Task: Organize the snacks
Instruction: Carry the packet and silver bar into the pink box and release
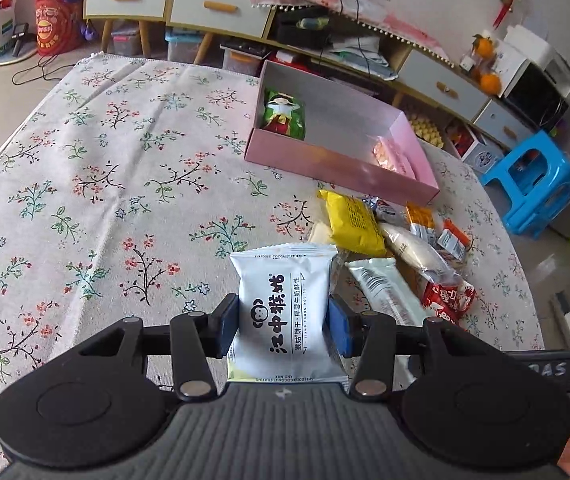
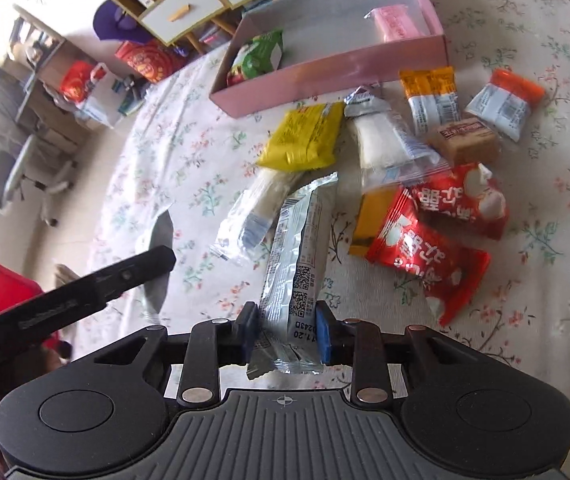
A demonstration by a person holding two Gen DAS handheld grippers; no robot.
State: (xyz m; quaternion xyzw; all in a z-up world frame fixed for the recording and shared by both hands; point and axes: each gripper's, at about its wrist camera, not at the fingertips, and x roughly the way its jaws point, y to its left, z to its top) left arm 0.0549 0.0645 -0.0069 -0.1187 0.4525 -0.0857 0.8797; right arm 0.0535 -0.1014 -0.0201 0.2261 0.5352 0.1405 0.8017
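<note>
left gripper (image 1: 283, 328) clamps white foil biscuit packet (image 1: 285, 312), lifted above floral tablecloth (image 1: 105, 184) | right gripper (image 2: 285, 334) pinches end of long silver foil bar wrapper (image 2: 299, 264) beside loose snack pile | beyond: yellow packet (image 2: 305, 138), then open pink cardboard box (image 1: 325, 162) holding green packet (image 1: 285, 114)

Between our left blue fingers (image 1: 230, 330) sits a white packet (image 1: 285, 312) with black lettering; ahead, a pink box (image 1: 337, 160) on the floral-patterned cloth (image 1: 125, 152); right fingers (image 2: 324, 336) flank a silver wrapper (image 2: 297, 264).
</note>
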